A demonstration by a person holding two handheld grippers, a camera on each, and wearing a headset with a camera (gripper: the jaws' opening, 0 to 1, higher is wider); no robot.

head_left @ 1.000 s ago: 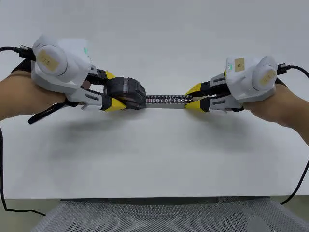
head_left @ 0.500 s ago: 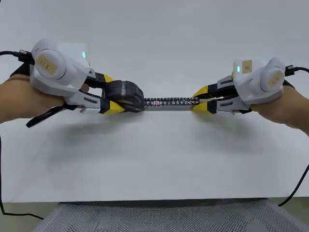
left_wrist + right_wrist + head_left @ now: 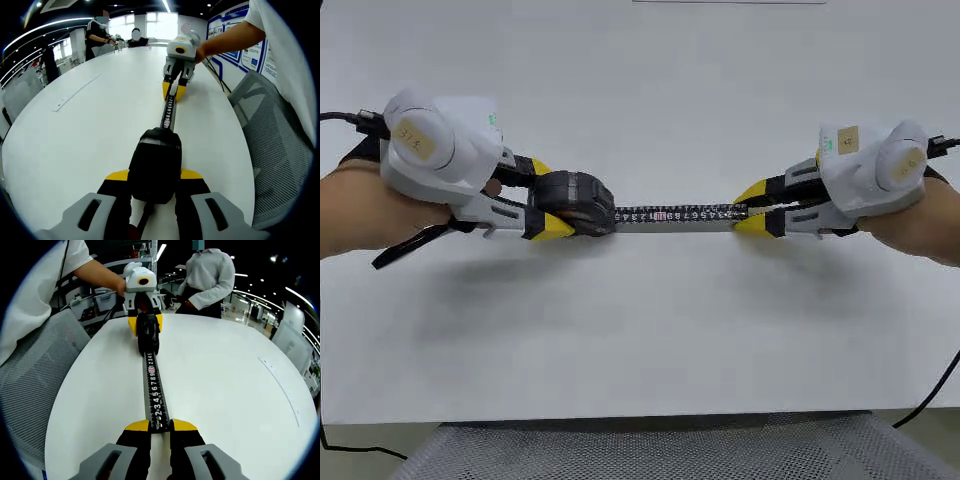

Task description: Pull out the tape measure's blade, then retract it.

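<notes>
My left gripper (image 3: 550, 197) has the black rubber-cased tape measure body (image 3: 578, 200) clamped. The left fingers (image 3: 118, 175) are closed part-way, one yellow tip on each flat side of the case, so the case can't twist and its mouth faces across at my other hand. My right gripper (image 3: 750, 210) is pinched nearly flat on the free end of the steel blade with printed numbers (image 3: 675, 214). In the right gripper view the right fingers (image 3: 136, 426) meet over the tip with no gap to speak of, because thin tape needs a tight nip or the spring takes it back.

The blade runs straight and taut between my hands with the numbers facing up, and a short run of it is out. Both grippers line up along it, so the pull goes straight out of the mouth and doesn't kink the tape. The tape measure hangs just above the white table (image 3: 650, 330), with its shadow on the surface below it, so nothing drags.

My read is that this is the pull-out stage and the retract is not done. To retract I'd bring my hands together slowly with the tip held. Letting go from here would risk the blade whipping back.
</notes>
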